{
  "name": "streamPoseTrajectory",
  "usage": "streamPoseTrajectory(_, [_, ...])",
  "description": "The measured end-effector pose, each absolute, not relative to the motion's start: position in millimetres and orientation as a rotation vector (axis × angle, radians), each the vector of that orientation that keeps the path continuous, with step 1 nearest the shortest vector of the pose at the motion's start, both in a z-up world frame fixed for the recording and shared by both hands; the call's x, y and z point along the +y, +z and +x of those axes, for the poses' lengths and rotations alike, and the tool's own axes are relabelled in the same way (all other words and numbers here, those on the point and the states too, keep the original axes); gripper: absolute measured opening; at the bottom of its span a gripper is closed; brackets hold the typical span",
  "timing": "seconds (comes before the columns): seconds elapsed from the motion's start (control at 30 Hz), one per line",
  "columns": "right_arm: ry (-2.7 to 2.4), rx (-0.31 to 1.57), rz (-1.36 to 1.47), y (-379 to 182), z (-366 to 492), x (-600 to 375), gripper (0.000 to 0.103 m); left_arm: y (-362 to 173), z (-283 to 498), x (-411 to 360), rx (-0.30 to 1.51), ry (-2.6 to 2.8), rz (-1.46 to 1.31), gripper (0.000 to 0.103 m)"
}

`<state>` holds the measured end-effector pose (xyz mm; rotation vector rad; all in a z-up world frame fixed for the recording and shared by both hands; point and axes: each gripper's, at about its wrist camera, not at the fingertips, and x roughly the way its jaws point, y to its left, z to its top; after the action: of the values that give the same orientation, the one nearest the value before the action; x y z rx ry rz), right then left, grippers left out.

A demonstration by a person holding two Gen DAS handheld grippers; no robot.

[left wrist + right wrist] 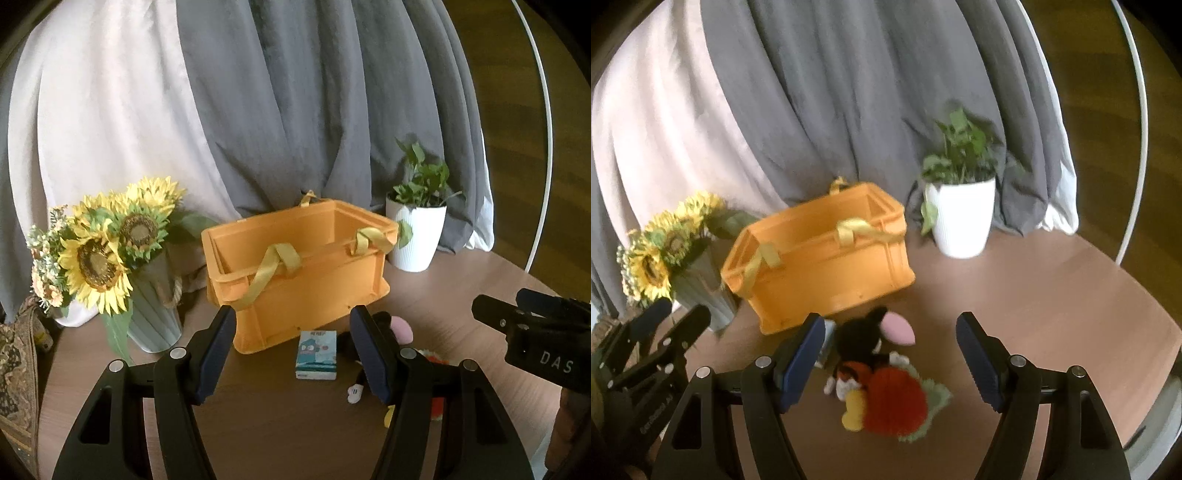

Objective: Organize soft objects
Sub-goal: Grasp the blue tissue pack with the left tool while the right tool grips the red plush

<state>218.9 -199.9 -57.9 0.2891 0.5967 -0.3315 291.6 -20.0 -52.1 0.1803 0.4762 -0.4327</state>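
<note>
The right claw (890,354) stands wide with nothing between its blue pads, poised above a pile of soft toys on the brown tabletop (1052,302). The left claw (291,350) is likewise spread apart and empty, and through its gap shows a small blue-and-white box (317,355) lying flat on the wood. The toys lie in a heap: a black plush mouse (862,341) with a pink ear on top, a red fuzzy plush (895,402) touching it below, a yellow piece at the red one's left edge, and a pale green plush (936,397) under the red one on the right. The right-wrist view is blurred, so finer detail of the toys cannot be told. Just behind the heap stands the orange crate (827,266), open at the top and with yellow strap handles draped over its rim; its inside shows no contents in the part visible. To the crate's left is a ribbed grey vase of sunflowers (99,258), close beside its corner. To the right, apart from the crate, a white ribbed pot holds a green plant (417,236). Grey and pale pink curtains (258,110) hang behind everything.
</note>
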Motion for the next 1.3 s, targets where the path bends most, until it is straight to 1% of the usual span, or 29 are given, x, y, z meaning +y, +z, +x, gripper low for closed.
streamPoseTrajectory(0.3, [-0.358,0.673,0.312,-84.5,220.6,-200.2,0.074,-73.2,302.8,-25.1,0.481,-0.408,0.228,0.063])
streamPoseTrajectory(0.93, [-0.396,0.819,0.42,-147.8,247.7,-206.8,0.074,-125.6,350.0,-41.5,0.601,-0.435,0.231,0.063])
streamPoseTrajectory(1.3, [-0.414,0.86,0.426,-167.9,254.0,-209.4,0.073,-155.3,367.8,-55.3,0.659,-0.458,0.225,0.063])
